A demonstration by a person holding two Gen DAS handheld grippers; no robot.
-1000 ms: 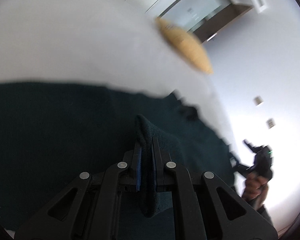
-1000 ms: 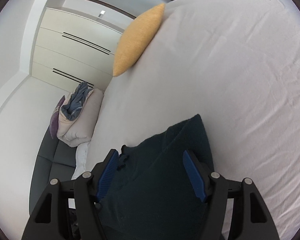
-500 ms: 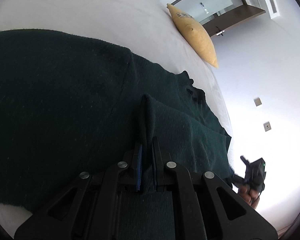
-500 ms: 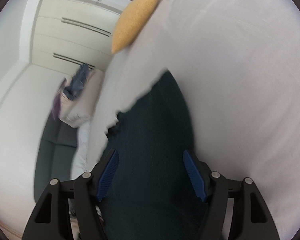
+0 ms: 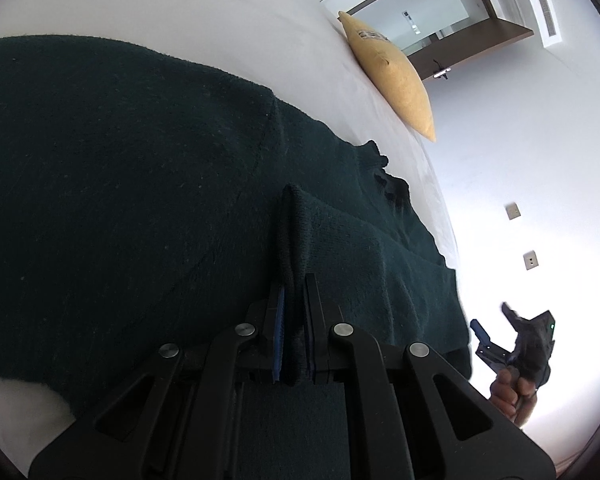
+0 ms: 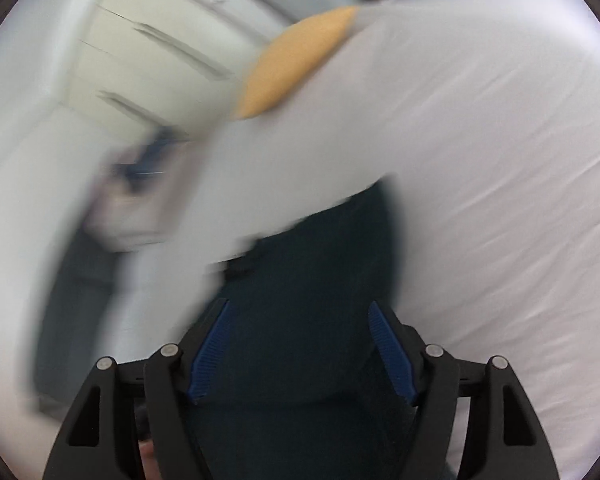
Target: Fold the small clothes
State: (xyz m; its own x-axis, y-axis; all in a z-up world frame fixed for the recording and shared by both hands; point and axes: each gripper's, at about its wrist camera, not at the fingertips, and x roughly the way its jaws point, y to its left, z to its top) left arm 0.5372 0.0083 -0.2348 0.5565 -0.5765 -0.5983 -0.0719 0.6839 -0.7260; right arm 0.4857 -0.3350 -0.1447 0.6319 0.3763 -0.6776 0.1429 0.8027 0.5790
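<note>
A dark green knitted garment [image 5: 140, 184] lies spread on the white bed [image 5: 180, 4]. My left gripper [image 5: 294, 304] is shut on a raised fold of its edge, low over the cloth. In the right wrist view, which is blurred by motion, my right gripper [image 6: 300, 344] is open with its blue pads wide apart, and the garment [image 6: 312, 264] lies below and between them. The right gripper also shows in the left wrist view [image 5: 516, 340] beyond the garment's far edge, held in a hand.
A yellow cushion [image 5: 392, 76] lies at the head of the bed; it also shows in the right wrist view [image 6: 296, 64]. A white wall with sockets [image 5: 530, 260] is to the right. Blurred cupboards [image 6: 148, 52] and a pile of bedding [image 6: 140, 200] stand beside the bed.
My left gripper has lowered its held fold onto the spread garment and now holds still. My right gripper, open throughout, is swinging fast beside the bed, blurring its view.
</note>
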